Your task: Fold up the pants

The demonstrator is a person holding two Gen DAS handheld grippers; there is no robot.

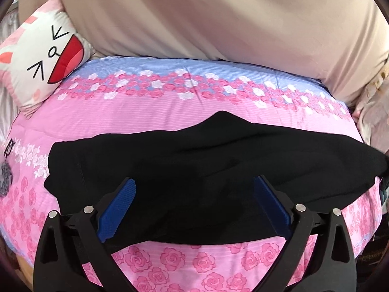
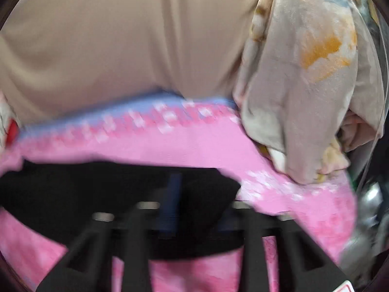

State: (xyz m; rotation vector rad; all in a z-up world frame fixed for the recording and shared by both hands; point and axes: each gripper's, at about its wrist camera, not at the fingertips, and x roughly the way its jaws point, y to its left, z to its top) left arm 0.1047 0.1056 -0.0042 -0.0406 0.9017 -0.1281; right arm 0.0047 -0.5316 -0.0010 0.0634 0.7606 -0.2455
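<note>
Pants (image 1: 194, 160) spread across the bed (image 1: 170, 112), cushion (image 1: 46, 65) behind them to the left, curtain (image 1: 206, 17) behind the bed, bundled blanket (image 2: 304, 85) at right

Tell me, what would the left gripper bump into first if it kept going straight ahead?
Most likely the black pants. The left gripper has its jaws open right over them, with the pink flowery bedspread beyond. Depth is hard to judge.

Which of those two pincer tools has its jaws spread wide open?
The left gripper: its blue-padded jaws stand far apart over the black pants. The right gripper is blurred, its jaws close together with black cloth between them.
</note>
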